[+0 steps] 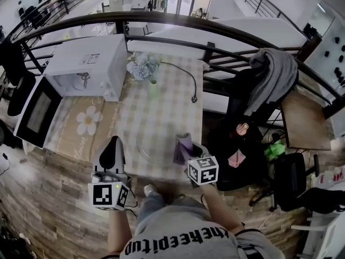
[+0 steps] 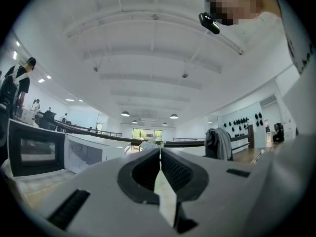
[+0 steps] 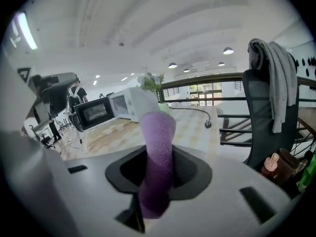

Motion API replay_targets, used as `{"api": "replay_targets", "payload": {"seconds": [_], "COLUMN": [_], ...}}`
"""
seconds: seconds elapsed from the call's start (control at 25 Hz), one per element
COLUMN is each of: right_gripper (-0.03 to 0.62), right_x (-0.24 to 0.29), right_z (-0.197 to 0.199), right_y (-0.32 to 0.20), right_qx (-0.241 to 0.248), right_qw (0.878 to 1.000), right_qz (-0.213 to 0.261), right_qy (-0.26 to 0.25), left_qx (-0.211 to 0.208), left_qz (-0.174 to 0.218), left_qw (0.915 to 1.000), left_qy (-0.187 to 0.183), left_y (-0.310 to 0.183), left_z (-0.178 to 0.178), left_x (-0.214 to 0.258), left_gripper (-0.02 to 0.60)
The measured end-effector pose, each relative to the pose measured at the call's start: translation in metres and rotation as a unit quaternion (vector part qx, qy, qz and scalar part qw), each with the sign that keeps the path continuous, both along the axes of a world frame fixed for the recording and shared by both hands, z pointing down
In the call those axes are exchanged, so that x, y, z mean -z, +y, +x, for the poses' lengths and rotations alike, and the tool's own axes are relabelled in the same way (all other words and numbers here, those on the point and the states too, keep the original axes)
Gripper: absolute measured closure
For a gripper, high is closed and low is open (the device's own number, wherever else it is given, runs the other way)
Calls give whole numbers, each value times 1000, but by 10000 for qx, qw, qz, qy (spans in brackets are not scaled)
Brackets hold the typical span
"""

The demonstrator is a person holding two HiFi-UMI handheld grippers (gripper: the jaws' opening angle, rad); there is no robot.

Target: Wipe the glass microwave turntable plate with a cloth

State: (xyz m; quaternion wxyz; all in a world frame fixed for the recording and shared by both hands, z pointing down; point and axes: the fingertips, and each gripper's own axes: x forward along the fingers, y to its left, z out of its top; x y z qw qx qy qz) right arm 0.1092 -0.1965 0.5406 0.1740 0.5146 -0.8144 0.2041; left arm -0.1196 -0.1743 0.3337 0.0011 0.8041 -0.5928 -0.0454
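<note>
A rolled purple cloth (image 3: 157, 132) is gripped by the fingers of the right gripper (image 3: 159, 158); the fingers of the left gripper (image 2: 159, 154) are closed together, empty.

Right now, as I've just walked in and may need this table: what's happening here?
A person at the checked table holds a gripper in each hand. The right gripper has its jaws closed on a purple cloth, near the table's front edge. The left gripper is empty, jaws together. The microwave stands at the far left with its door open. A faint glass plate seems to lie between the grippers.
</note>
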Motion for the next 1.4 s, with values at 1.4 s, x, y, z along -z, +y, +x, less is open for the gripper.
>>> {"api": "replay_targets", "payload": {"seconds": [1.4], "right_gripper": [482], "right_x": [217], "right_z": [18], "right_y": [15], "right_qx": [202], "right_qw": [9657], "right_qz": [2548], "right_qy": [-456], "left_qx": [-279], "left_qz": [314], "left_qw": [9991], "left_qy": [-35], "left_y": [-6], "left_z": [38], "left_x": [25], "left_gripper": [571]}}
